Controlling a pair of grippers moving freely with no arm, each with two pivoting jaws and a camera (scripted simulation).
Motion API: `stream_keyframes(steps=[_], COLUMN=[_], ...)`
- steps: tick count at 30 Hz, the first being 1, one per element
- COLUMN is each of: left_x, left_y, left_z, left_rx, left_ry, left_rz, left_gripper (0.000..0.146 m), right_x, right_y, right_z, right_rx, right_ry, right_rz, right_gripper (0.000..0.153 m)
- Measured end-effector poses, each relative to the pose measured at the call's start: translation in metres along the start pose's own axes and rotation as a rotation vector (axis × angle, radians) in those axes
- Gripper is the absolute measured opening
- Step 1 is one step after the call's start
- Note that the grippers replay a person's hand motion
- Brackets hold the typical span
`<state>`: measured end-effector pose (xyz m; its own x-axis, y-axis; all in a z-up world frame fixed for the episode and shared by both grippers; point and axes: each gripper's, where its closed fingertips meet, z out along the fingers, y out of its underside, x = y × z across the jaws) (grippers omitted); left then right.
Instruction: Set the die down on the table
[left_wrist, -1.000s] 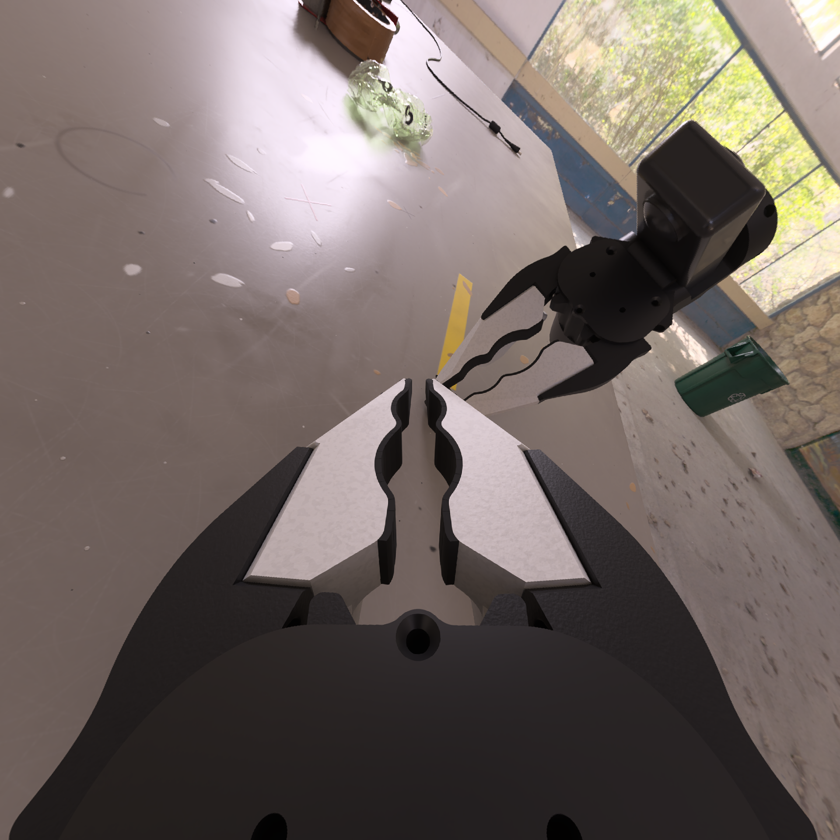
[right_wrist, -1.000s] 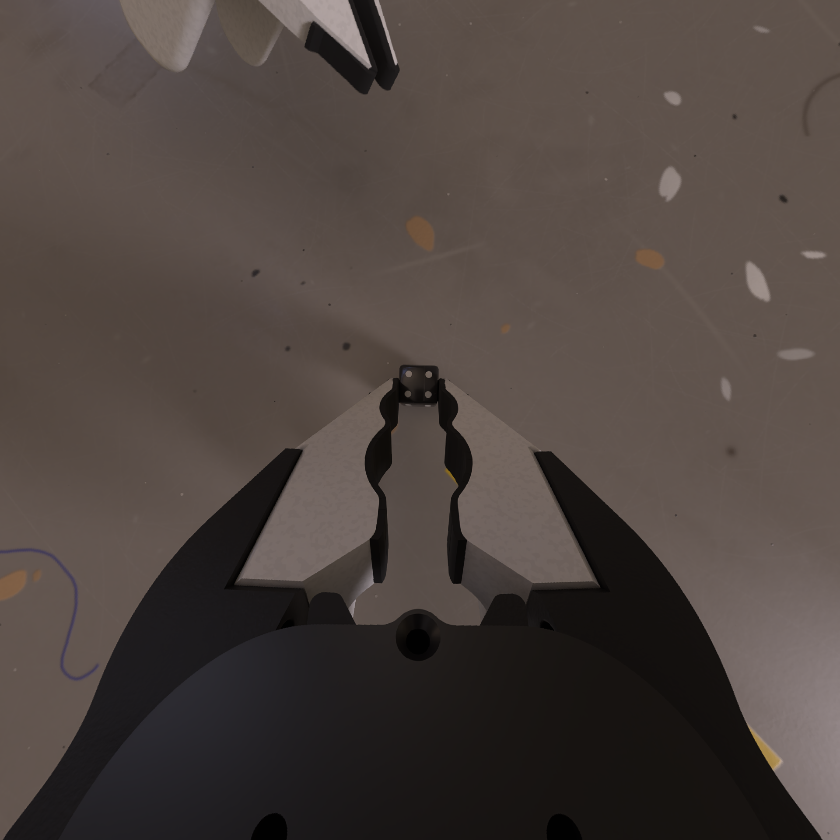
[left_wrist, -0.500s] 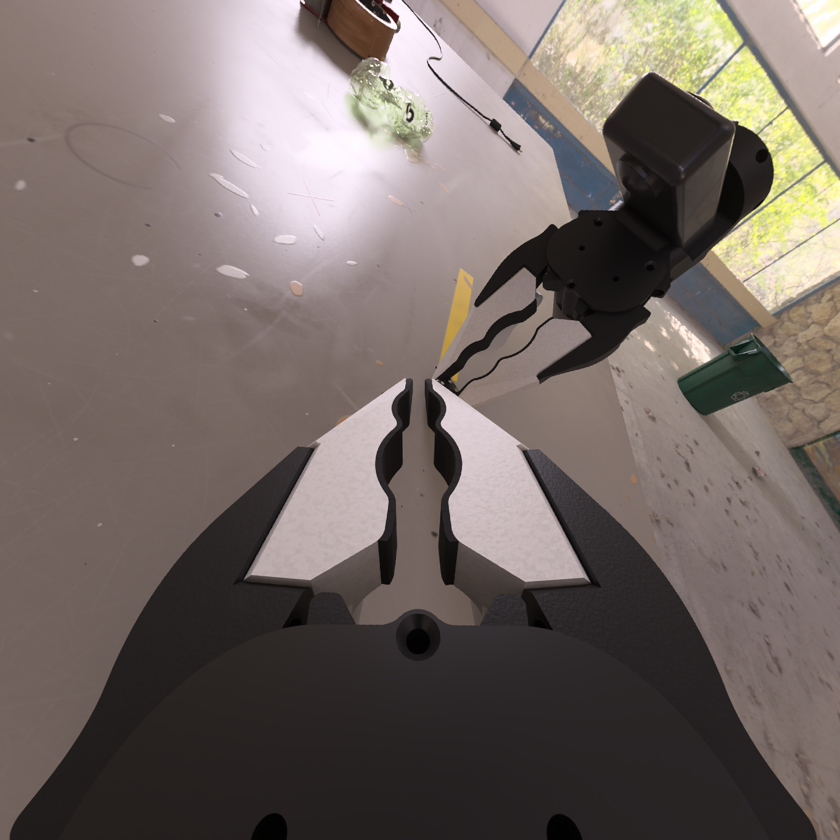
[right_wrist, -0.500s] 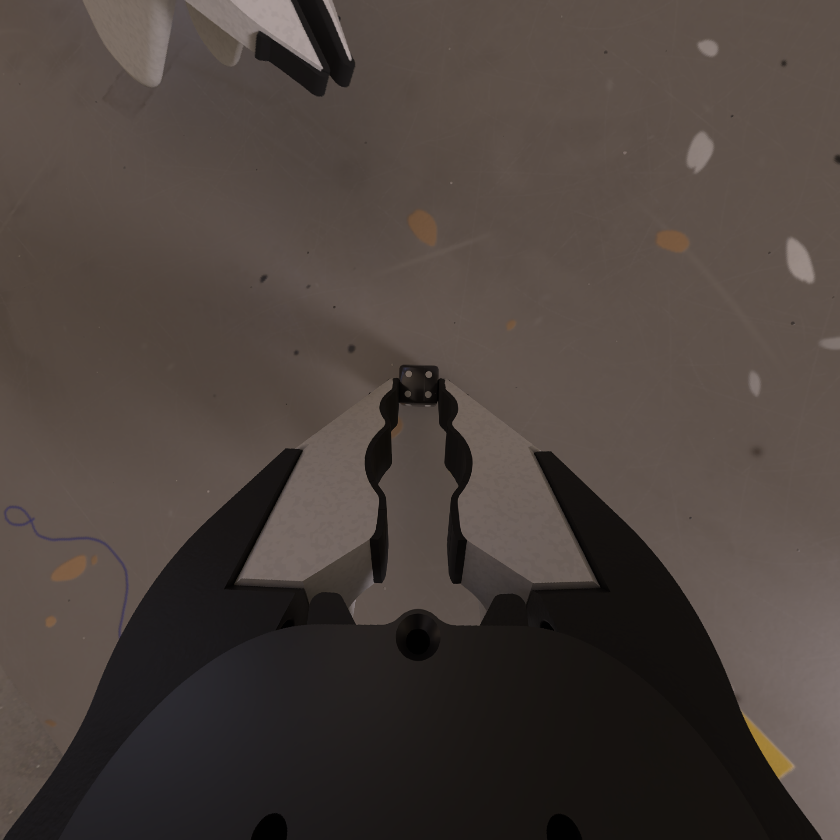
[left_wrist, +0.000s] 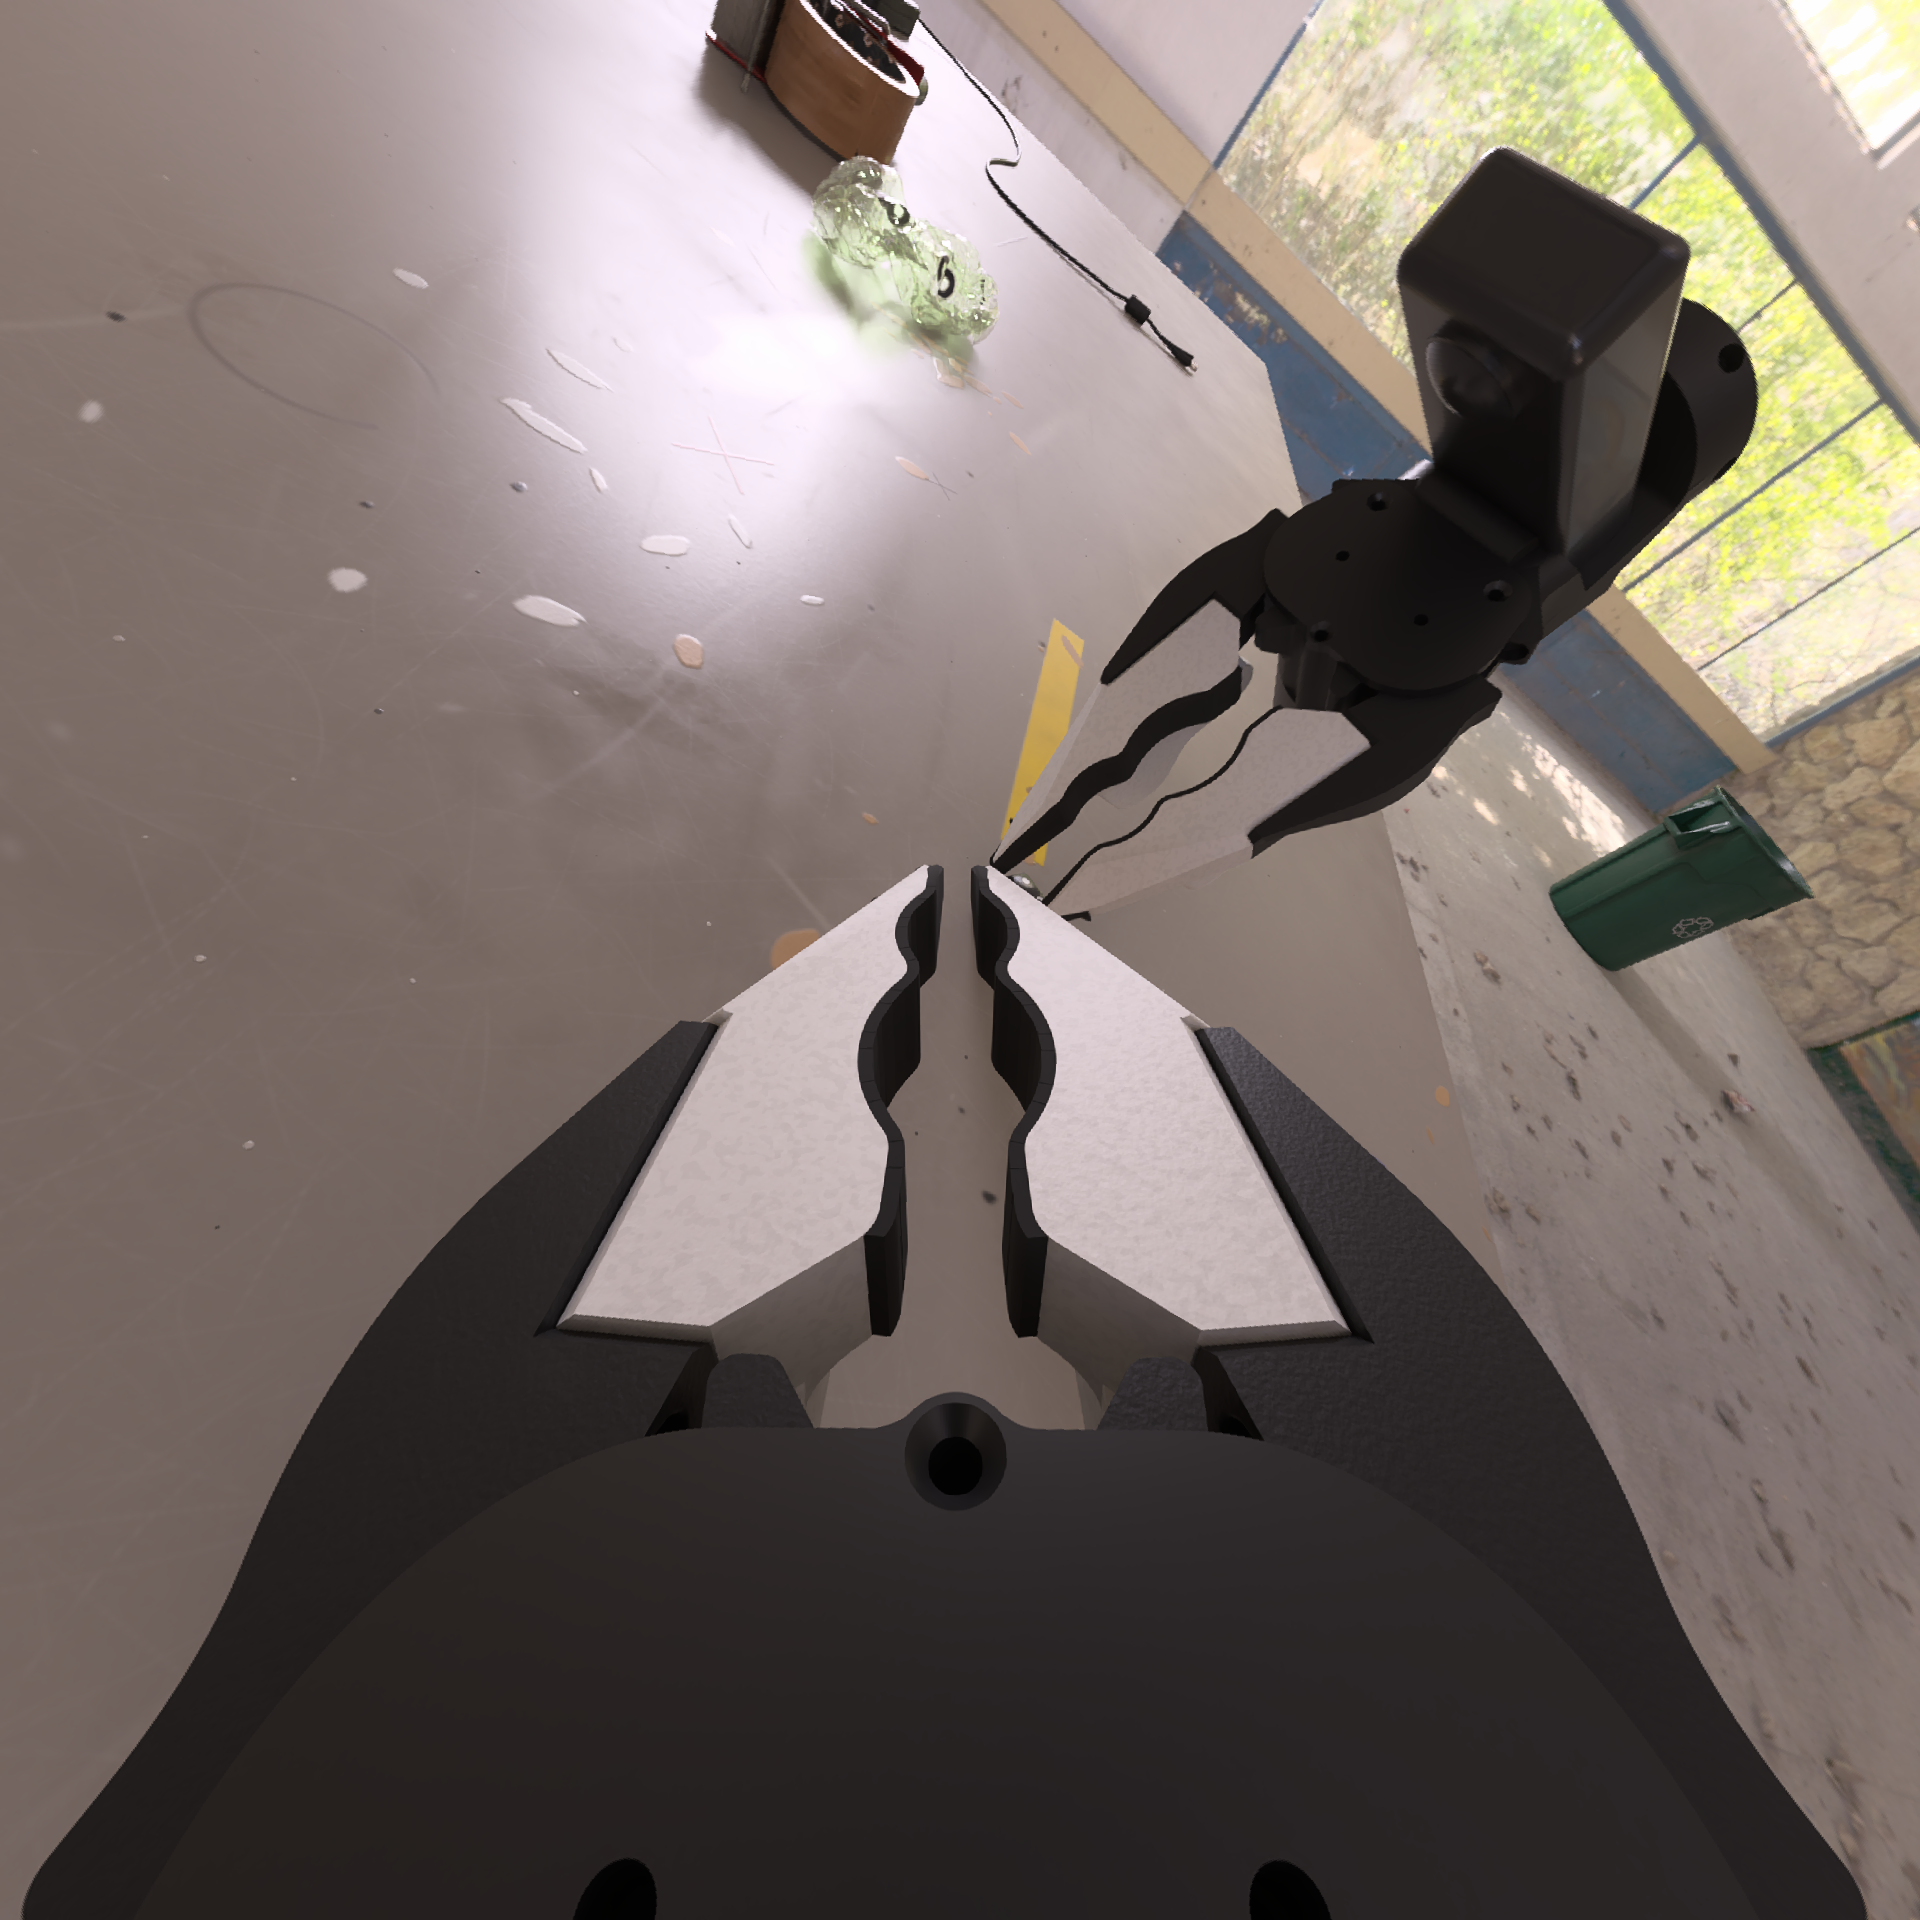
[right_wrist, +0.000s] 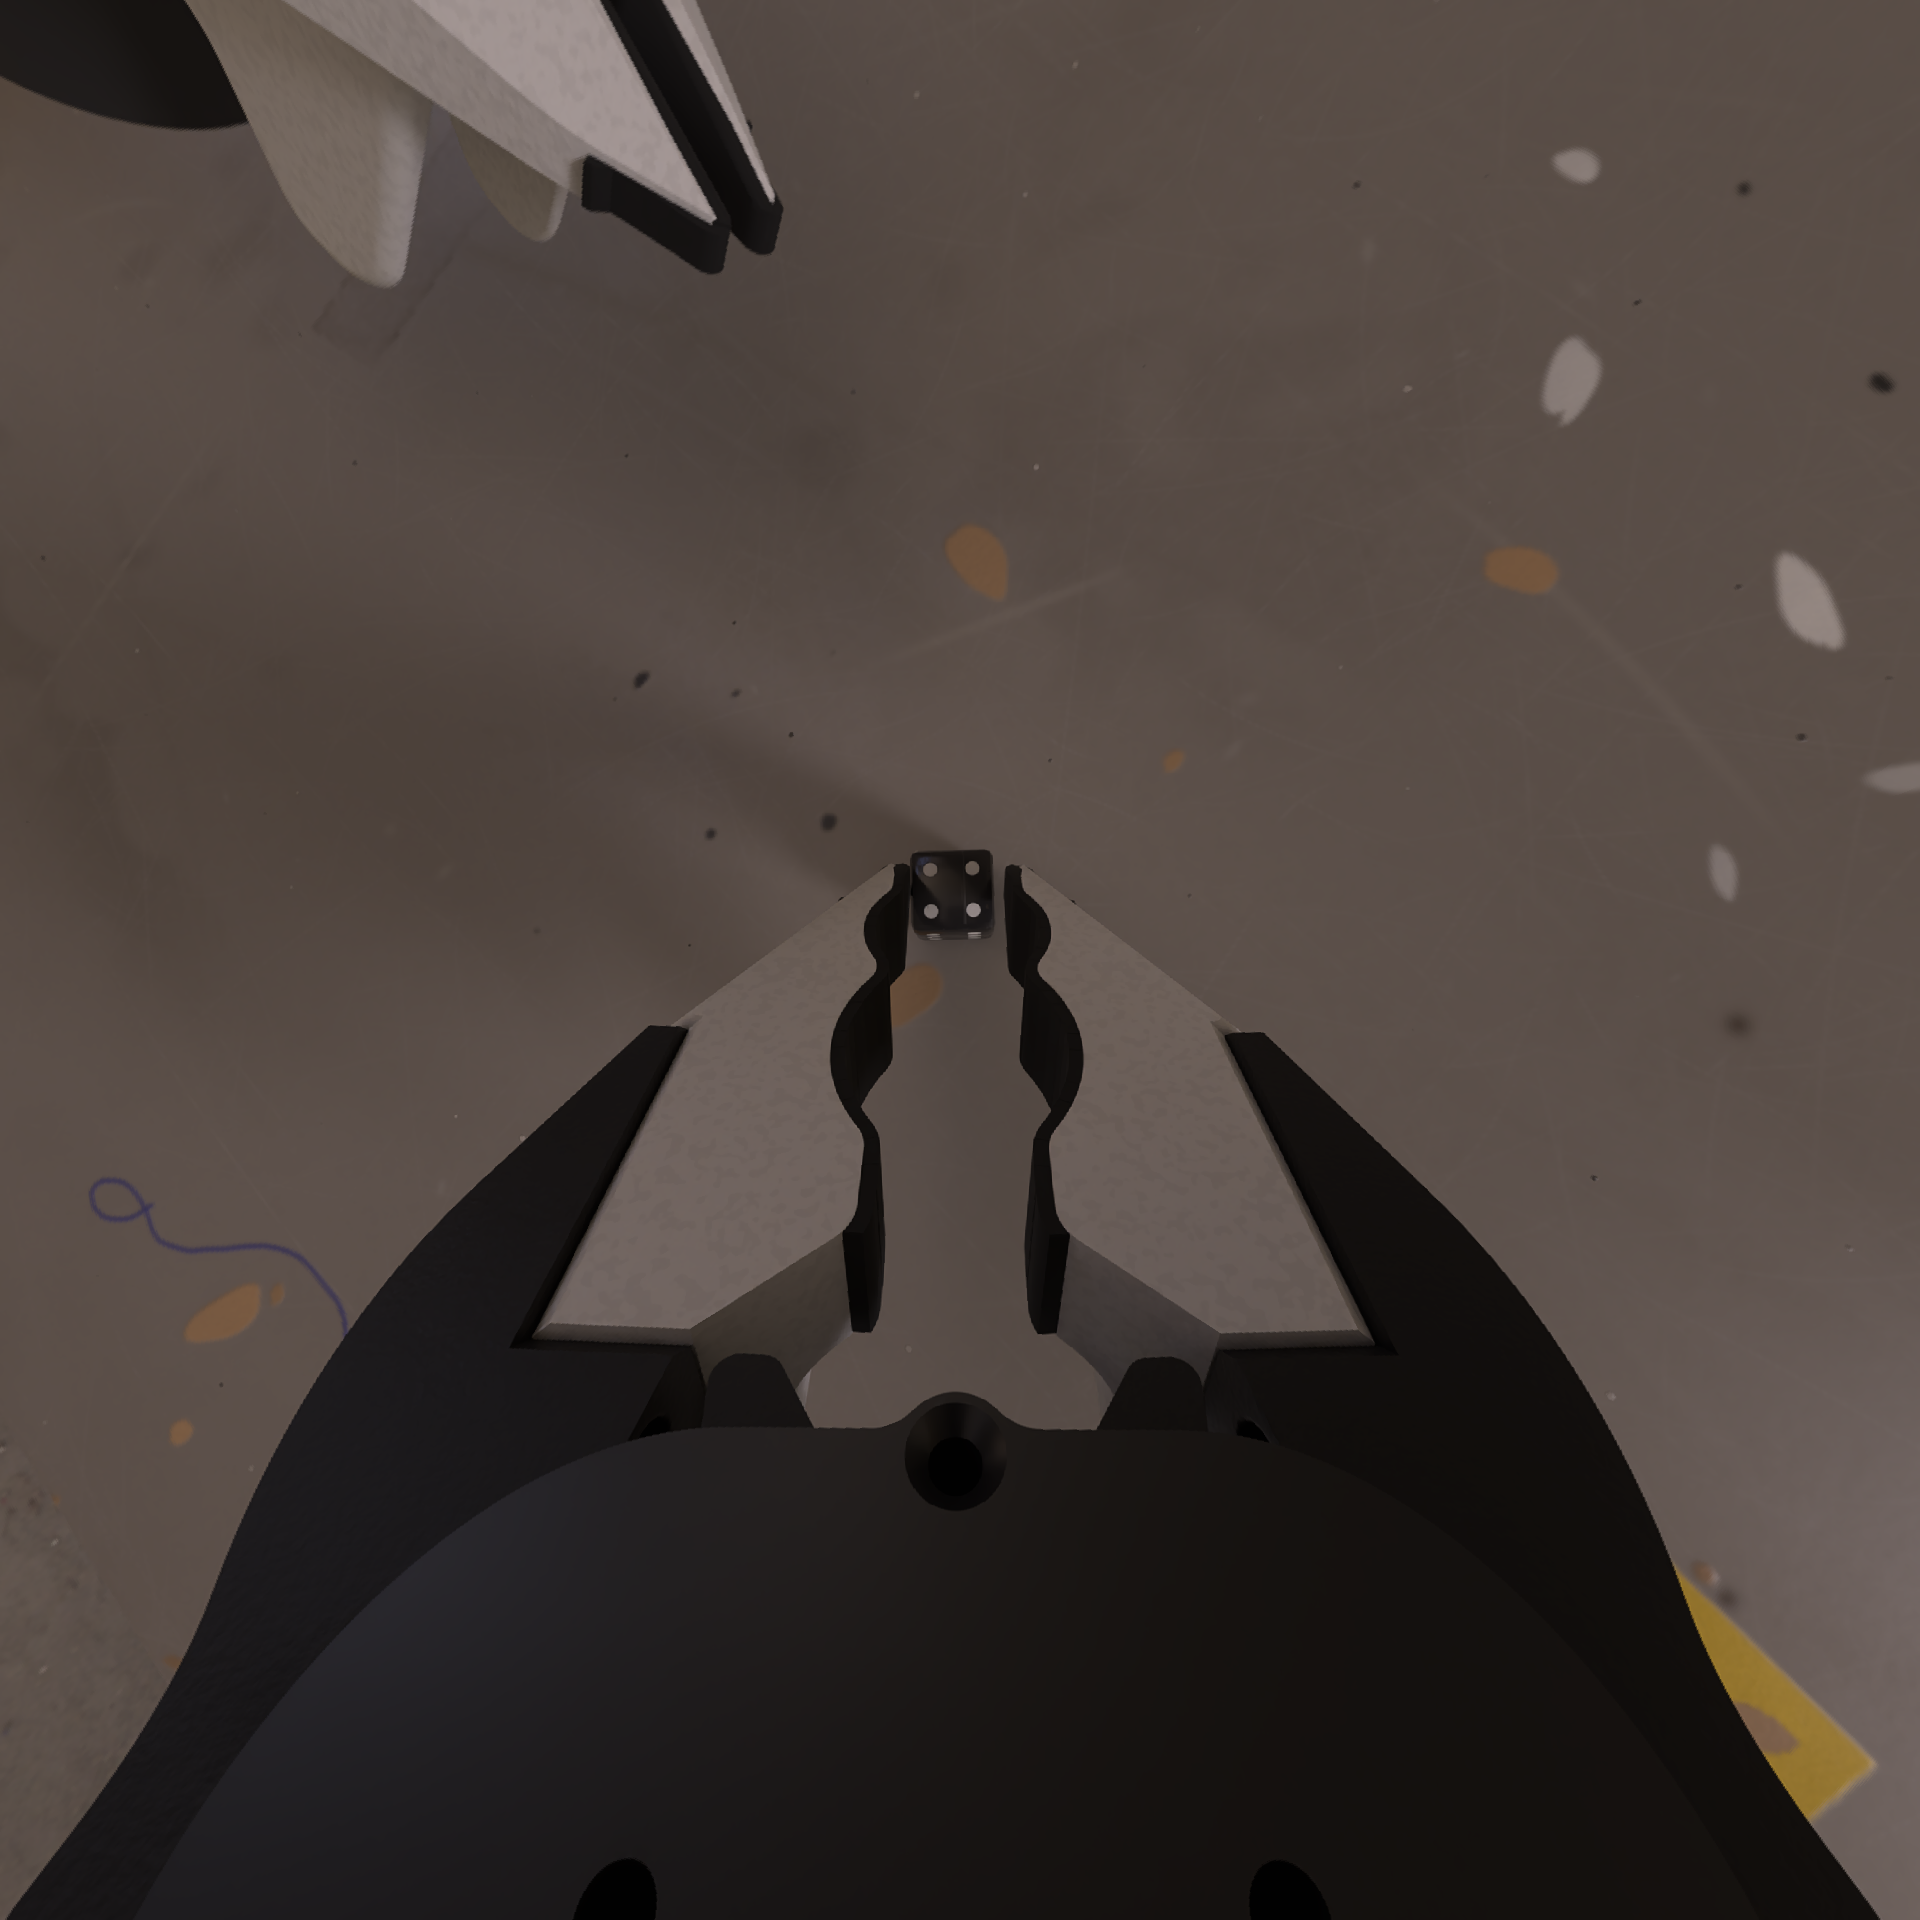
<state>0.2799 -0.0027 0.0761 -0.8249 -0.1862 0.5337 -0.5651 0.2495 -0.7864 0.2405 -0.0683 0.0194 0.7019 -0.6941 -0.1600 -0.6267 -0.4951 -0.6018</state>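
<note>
Right claw (right_wrist: 954, 875) released: tips parted around the die (right_wrist: 951, 896), with a clear gap on one side and barely any on the other, squeezing nothing. Sits right between those tips, black, four-pip face toward the camera, apparently resting on the tabletop (right_wrist: 1299, 790). Set-down seemingly done; left to do, only backing away without nudging it. Farther out, left claw (left_wrist: 956, 878) clenched on nothing, off to one side. Lies near the tabletop edge facing the windows, beside a yellow strip (left_wrist: 1044, 727).
</note>
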Motion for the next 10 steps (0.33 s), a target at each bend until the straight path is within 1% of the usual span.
stream_keyframes(steps=[10], left_x=[-0.002], left_y=[0.004], left_z=[-0.003], left_rx=[-0.010], left_ry=[-0.042], left_rz=[0.030], left_gripper=[0.005], right_x=[0.011], right_y=[-0.002], right_z=[-0.015], right_rx=[0.064], right_ry=[0.047], right_rz=[0.013], right_gripper=[0.019])
